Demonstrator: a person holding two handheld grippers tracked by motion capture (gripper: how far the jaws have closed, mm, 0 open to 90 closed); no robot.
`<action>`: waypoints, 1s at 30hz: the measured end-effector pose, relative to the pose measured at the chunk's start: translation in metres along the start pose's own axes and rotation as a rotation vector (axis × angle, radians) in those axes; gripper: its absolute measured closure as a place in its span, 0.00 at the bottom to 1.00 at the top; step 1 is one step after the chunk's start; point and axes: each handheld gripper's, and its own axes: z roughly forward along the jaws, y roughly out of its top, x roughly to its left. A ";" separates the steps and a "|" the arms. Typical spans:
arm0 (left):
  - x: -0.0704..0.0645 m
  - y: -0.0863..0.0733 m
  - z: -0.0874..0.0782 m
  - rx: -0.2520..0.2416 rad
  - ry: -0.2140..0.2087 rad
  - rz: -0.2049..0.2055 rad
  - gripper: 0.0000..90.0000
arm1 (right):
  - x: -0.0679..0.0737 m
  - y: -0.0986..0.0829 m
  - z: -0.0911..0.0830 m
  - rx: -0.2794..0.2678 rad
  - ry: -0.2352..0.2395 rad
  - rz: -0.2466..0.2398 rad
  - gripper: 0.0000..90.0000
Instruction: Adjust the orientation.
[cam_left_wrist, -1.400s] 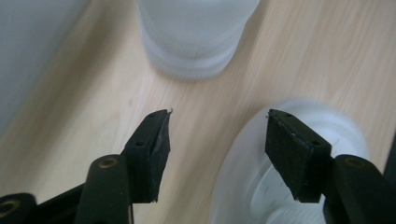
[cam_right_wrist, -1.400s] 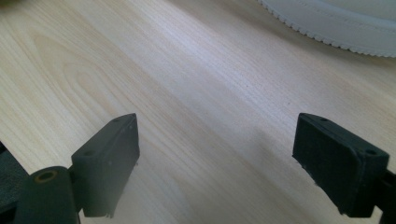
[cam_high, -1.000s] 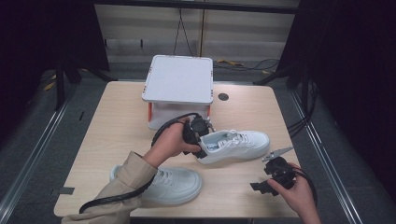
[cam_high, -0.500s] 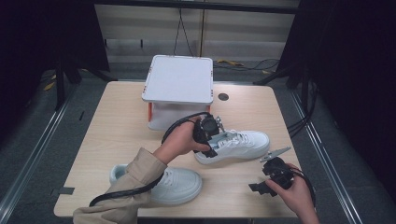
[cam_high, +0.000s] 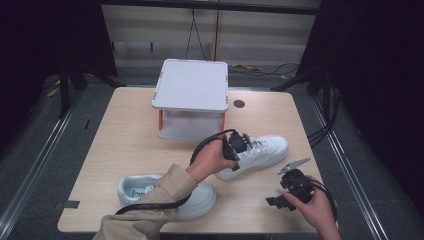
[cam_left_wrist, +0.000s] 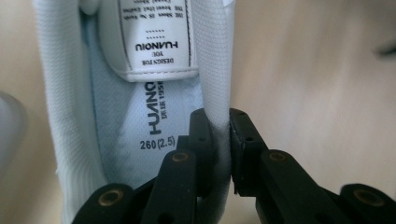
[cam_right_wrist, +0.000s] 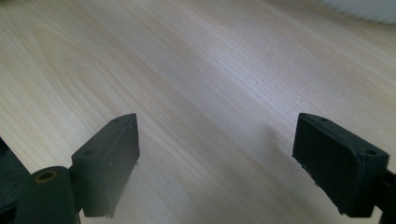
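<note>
Two white sneakers lie on the wooden table (cam_high: 125, 140). One sneaker (cam_high: 267, 149) sits right of centre, its toe pointing right. My left gripper (cam_high: 236, 150) is shut on the padded collar (cam_left_wrist: 215, 100) of that shoe, one jaw inside and one outside; the insole print (cam_left_wrist: 152, 114) shows beside it. The other sneaker (cam_high: 197, 197) lies near the front edge, partly under the person's sleeve. At the front right my right gripper (cam_high: 287, 192) is held just above bare wood (cam_right_wrist: 215, 93), open, with nothing between its fingers.
A white lidded box (cam_high: 191, 97) with orange corners stands at the back centre, just behind the gripped shoe. A small dark round hole (cam_high: 239, 104) marks the table to its right. Black cables trail from both grippers.
My left gripper has carried the gripped sneaker to the right and slightly away from the person. The right gripper has barely moved.
</note>
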 end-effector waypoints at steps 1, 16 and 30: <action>0.004 0.004 0.003 -0.013 0.005 -0.016 0.90 | 0.000 0.000 0.000 0.000 0.000 0.000 0.16; -0.033 0.014 -0.015 -0.032 -0.045 0.210 0.36 | 0.002 -0.002 0.000 0.004 -0.004 -0.009 0.16; -0.033 0.007 0.006 0.037 -0.015 0.440 0.48 | -0.004 -0.005 -0.005 -0.011 -0.011 0.012 0.16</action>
